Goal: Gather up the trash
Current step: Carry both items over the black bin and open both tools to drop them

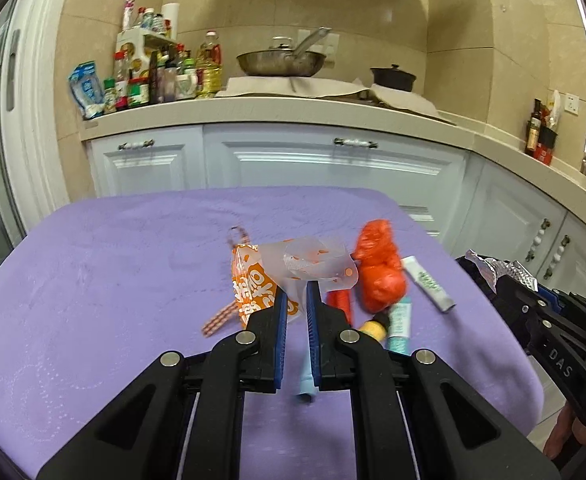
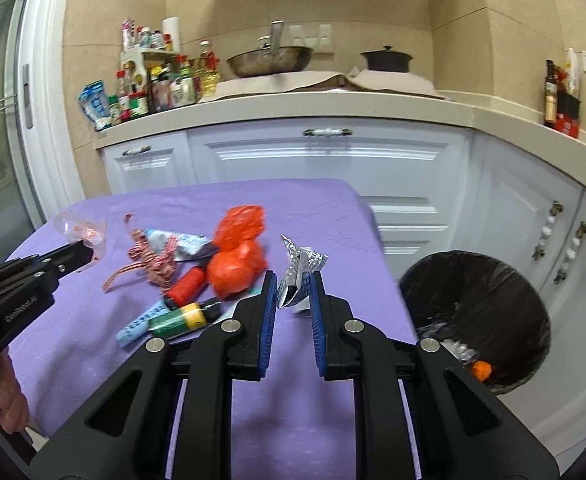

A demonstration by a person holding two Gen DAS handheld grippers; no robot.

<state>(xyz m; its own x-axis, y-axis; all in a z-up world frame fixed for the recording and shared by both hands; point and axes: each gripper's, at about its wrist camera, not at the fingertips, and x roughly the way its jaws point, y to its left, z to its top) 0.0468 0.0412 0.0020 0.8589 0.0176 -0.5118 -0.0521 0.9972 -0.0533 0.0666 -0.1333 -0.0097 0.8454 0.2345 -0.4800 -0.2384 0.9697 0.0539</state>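
My left gripper (image 1: 296,290) is shut on a clear plastic wrapper with orange dots (image 1: 313,262), held above the purple table (image 1: 113,280); it also shows in the right wrist view (image 2: 81,232). My right gripper (image 2: 291,286) is shut on a crumpled silver foil wrapper (image 2: 299,270), seen too in the left wrist view (image 1: 497,270). On the table lie an orange plastic bag (image 2: 239,256), a red cylinder (image 2: 187,284), a green-yellow tube (image 2: 181,318), a blue tube (image 2: 139,324), a red-white string (image 2: 149,266) and an orange snack packet (image 1: 253,288).
A bin with a black liner (image 2: 481,312) stands on the floor right of the table and holds some trash. White kitchen cabinets (image 2: 325,160) and a counter with bottles (image 2: 153,84), a pan and a pot lie beyond the table.
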